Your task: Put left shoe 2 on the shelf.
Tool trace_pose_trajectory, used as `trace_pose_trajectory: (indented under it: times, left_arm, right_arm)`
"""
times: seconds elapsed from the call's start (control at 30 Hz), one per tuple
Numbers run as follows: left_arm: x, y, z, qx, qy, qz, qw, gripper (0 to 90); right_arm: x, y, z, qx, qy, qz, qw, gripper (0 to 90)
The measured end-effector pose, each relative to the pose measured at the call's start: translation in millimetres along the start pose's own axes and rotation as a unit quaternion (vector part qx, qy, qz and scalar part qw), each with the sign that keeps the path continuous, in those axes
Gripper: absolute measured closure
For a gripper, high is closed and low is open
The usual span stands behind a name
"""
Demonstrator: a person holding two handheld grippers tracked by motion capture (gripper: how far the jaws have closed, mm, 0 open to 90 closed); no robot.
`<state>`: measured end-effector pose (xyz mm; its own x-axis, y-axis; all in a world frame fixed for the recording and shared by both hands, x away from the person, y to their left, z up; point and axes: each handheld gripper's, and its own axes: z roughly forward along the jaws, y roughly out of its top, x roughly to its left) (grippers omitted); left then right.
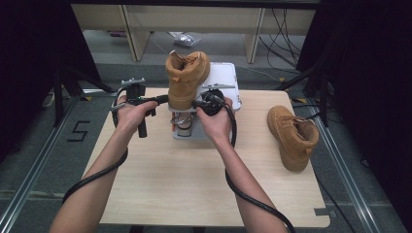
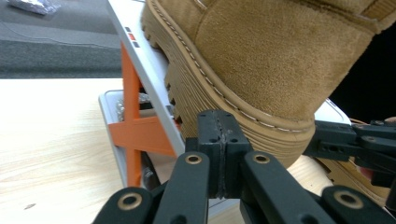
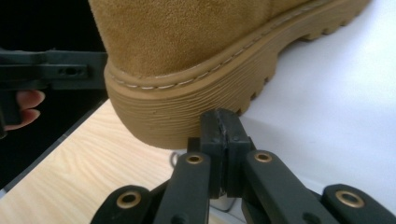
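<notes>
Tan suede ankle boot with ribbed rubber sole (image 1: 187,77): stands on the tilted white plate of a stand (image 1: 224,77) with orange braces (image 2: 138,133), heel end lowest and nearest the person, at the far middle of the light wooden tabletop (image 1: 184,184). Left gripper (image 2: 218,135): black jaws clenched together on nothing, tips just at the boot's heel sole on its left. Right gripper (image 3: 223,133): jaws likewise pressed shut and empty, tips against the heel sole on the boot's right. Second matching tan boot (image 1: 293,136): lies well apart to the right of the stand on the same tabletop.
</notes>
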<state>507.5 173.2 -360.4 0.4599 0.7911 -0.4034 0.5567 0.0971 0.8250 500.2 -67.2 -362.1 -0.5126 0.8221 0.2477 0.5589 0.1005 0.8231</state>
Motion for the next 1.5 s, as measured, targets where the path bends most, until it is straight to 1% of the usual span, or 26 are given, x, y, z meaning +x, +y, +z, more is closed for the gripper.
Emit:
trace_pose_trajectory:
  times: [0.03, 0.07, 0.33, 0.43, 0.57, 0.63, 0.67, 0.7, 0.73, 0.77, 0.8, 0.83, 0.87, 0.9, 0.97, 1.03, 1.07, 1.1, 1.17, 1.27, 1.3, 1.33, 1.37, 1.4, 1.47, 1.5]
  left_arm:
    - [-1.6, 0.3, 1.9, 0.001, 0.001, 0.001, 1.0, 89.4]
    - [-3.0, 0.4, 3.6, 0.002, 0.001, 0.003, 1.0, 89.4]
    - [-9.5, 2.0, 10.1, 0.005, 0.009, 0.011, 0.9999, 89.4]
    - [-9.4, 2.1, 10.2, 0.004, 0.003, 0.007, 1.0, 89.4]
    - [-9.9, 1.7, 10.3, 0.002, 0.003, 0.009, 1.0, 89.3]
    - [-9.8, 1.4, 10.2, 0.002, 0.003, 0.009, 1.0, 89.3]
    - [-9.7, 1.2, 10.1, 0.001, 0.002, 0.009, 1.0, 89.3]
    - [-9.6, 1.2, 9.9, 0.001, 0.0, 0.007, 1.0, 89.2]
    - [-9.5, 0.9, 9.5, -0.001, -0.003, 0.006, 1.0, 89.1]
    - [-9.6, 0.7, 8.7, -0.004, -0.006, 0.006, 1.0, 88.2]
    - [-10.3, 0.7, 5.6, -0.012, -0.006, 0.008, 0.9999, 84.6]
    - [-10.3, 0.7, 5.6, -0.012, -0.006, 0.008, 0.9999, 83.8]
    - [-10.4, 0.8, 3.2, -0.018, -0.002, 0.013, 0.9998, 83.4]
    - [-10.6, 1.1, 0.3, -0.022, 0.005, 0.014, 0.9997, 83.4]
    - [-9.4, 1.2, -5.0, -0.026, 0.008, 0.017, 0.9995, 81.9]
    - [-8.2, 0.8, -10.9, -0.03, 0.015, 0.023, 0.9992, 79.8]
    - [-7.0, -1.3, -17.9, -0.034, 0.017, 0.024, 0.999, 77.7]
    - [-7.0, -1.3, -17.9, -0.034, 0.017, 0.024, 0.999, 76.7]
    - [-5.0, -4.8, -25.7, -0.038, 0.014, 0.025, 0.9988, 75.5]
    - [0.3, -13.8, -38.0, -0.047, 0.017, 0.024, 0.9985, 71.8]
    - [3.8, -20.0, -42.4, -0.049, 0.02, 0.02, 0.9984, 68.2]
    - [3.8, -20.0, -42.4, -0.049, 0.02, 0.02, 0.9984, 67.8]
    - [5.9, -23.9, -43.8, -0.048, 0.02, 0.022, 0.9984, 67.8]
    - [8.3, -28.5, -44.7, -0.047, 0.022, 0.018, 0.9985, 67.2]
    - [12.7, -34.2, -45.1, -0.046, 0.026, 0.015, 0.9985, 64.6]
    - [15.4, -37.3, -45.0, -0.046, 0.029, 0.011, 0.9984, 61.6]
  right_arm:
    - [-3.5, 0.9, -0.2, 0.0, -0.007, 0.005, 1.0, 90.0]
    - [-5.3, 1.5, -0.1, -0.001, -0.012, 0.001, 0.9999, 90.0]
    - [-9.9, 5.7, 0.6, 0.003, -0.026, 0.002, 0.9996, 90.0]
    - [-10.3, 6.6, 0.9, 0.003, -0.029, 0.001, 0.9996, 90.0]
    - [-10.4, 7.4, 1.9, 0.002, -0.034, 0.003, 0.9994, 88.7]
    - [-11.0, 8.1, 2.5, 0.003, -0.037, -0.008, 0.9993, 88.6]
    - [-9.8, 8.2, 2.0, 0.006, -0.038, -0.001, 0.9993, 88.3]
    - [-10.1, 8.5, 2.2, 0.005, -0.039, -0.008, 0.9992, 87.5]
    - [-9.9, 8.4, 2.1, 0.005, -0.039, -0.006, 0.9992, 86.2]
    - [-9.2, 8.2, 1.0, 0.01, -0.043, 0.003, 0.999, 84.4]
    - [-11.1, 7.5, -0.8, 0.001, -0.041, -0.007, 0.9991, 80.6]
    - [-11.0, 7.8, -2.5, -0.002, -0.04, -0.006, 0.9992, 80.0]
    - [-11.3, 8.4, -5.2, -0.006, -0.045, -0.014, 0.9989, 79.3]
    - [-11.3, 8.4, -5.2, -0.006, -0.045, -0.014, 0.9989, 79.3]
    - [-11.3, 10.1, -11.4, -0.012, -0.049, -0.021, 0.9985, 77.6]
    - [-13.7, 11.6, -17.4, -0.01, -0.051, -0.022, 0.9984, 75.7]
    - [-17.1, 11.9, -23.6, -0.011, -0.055, -0.02, 0.9982, 73.8]
    - [-17.1, 11.9, -23.6, -0.011, -0.055, -0.02, 0.9982, 73.8]
    - [-21.1, 11.5, -30.8, -0.014, -0.057, -0.017, 0.9981, 71.7]
    - [-29.8, 9.9, -42.4, -0.013, -0.064, -0.014, 0.9978, 67.8]
    - [-36.7, 8.2, -51.0, -0.013, -0.069, -0.01, 0.9975, 65.5]
    - [-36.7, 8.2, -51.0, -0.013, -0.069, -0.01, 0.9975, 65.5]
    - [-39.9, 7.2, -54.8, -0.011, -0.073, -0.008, 0.9972, 64.0]
    - [-43.9, 6.0, -58.4, -0.011, -0.076, -0.011, 0.997, 62.7]
    - [-52.2, 2.2, -65.4, -0.007, -0.086, -0.005, 0.9962, 60.6]
    - [-60.4, -1.6, -69.5, -0.006, -0.092, 0.002, 0.9957, 58.4]
